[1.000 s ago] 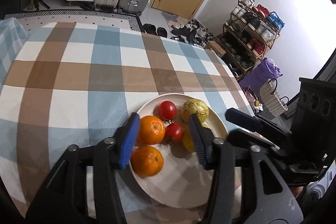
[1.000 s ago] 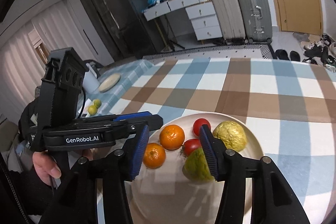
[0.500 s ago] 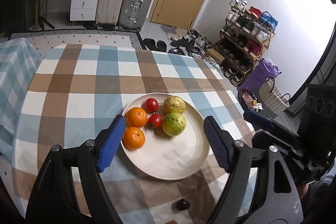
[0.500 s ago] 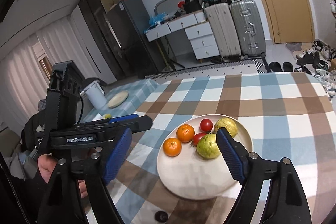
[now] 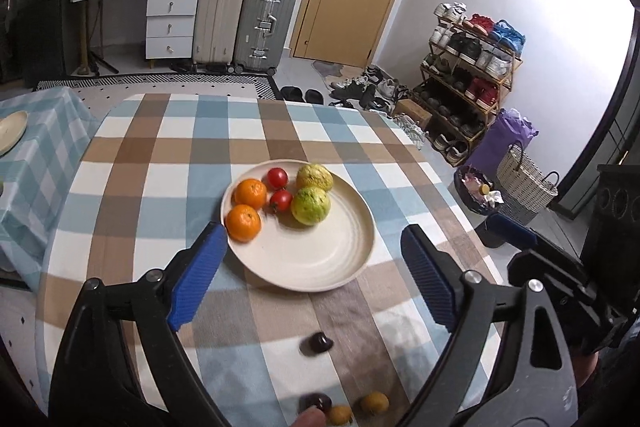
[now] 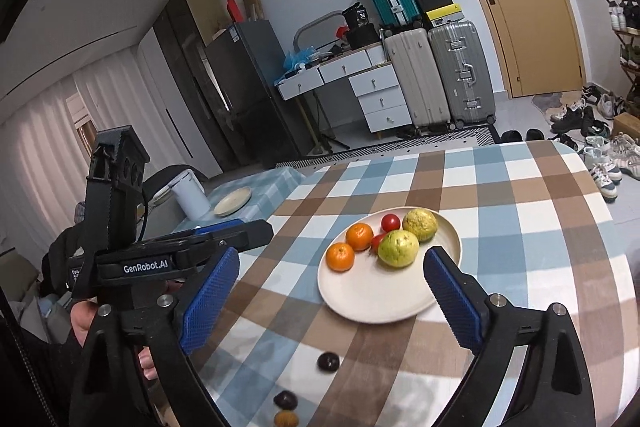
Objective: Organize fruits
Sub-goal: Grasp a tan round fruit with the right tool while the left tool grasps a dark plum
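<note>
On the checked table (image 5: pixel 168 163), from left to right, my left gripper (image 5: pixel 312 271) and right gripper (image 6: pixel 332 297) have both backed off the plate (image 5: pixel 320 259), jaws opening and empty. Two oranges (image 5: pixel 243 223) sit at nine o'clock on it, tomatoes (image 5: pixel 280 199) at centre, guavas (image 5: pixel 310 205) at two o'clock. Grouping there looks finished; small dark fruits (image 5: pixel 316 343) at six o'clock, off the plate, probably come next.

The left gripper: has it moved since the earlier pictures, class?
Yes. The left gripper has pulled back from the plate, its jaws opening with nothing between them.
</note>
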Available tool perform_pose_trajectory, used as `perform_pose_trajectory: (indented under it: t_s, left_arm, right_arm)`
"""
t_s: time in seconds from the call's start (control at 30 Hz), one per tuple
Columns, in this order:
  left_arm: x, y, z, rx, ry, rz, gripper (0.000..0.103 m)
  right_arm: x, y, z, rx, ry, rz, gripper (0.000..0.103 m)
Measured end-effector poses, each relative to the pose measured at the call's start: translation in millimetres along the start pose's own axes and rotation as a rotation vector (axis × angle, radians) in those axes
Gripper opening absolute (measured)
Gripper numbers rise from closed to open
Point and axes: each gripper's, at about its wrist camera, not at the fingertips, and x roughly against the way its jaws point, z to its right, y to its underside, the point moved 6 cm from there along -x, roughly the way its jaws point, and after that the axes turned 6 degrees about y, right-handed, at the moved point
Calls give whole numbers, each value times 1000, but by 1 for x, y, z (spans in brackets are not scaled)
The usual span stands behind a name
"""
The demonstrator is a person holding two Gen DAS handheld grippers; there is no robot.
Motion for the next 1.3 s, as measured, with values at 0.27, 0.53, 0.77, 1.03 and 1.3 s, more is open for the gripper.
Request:
perform_pose_trajectory:
  t_s: [0.27,0.53,0.77,1.03,1.3]
  left_arm:
    - [22,45,9,-17,-13,-16,94]
    - [45,83,-1,34,-31,23,102]
    - [47,116,-7,45,-65,-15,102]
    - [33,152,-9,12,-95,-59,102]
    - [33,167,-18,-9,-129,-52,102]
  right_arm:
    - [24,26,-13,7,8,7,99]
    - [39,49,-19,11,25,-4,101]
    - [42,77,-17,-2,39,-47,102]
    - [31,120,-23,17,24,-134,102]
    - [14,154,-32,47,-6,-222,102]
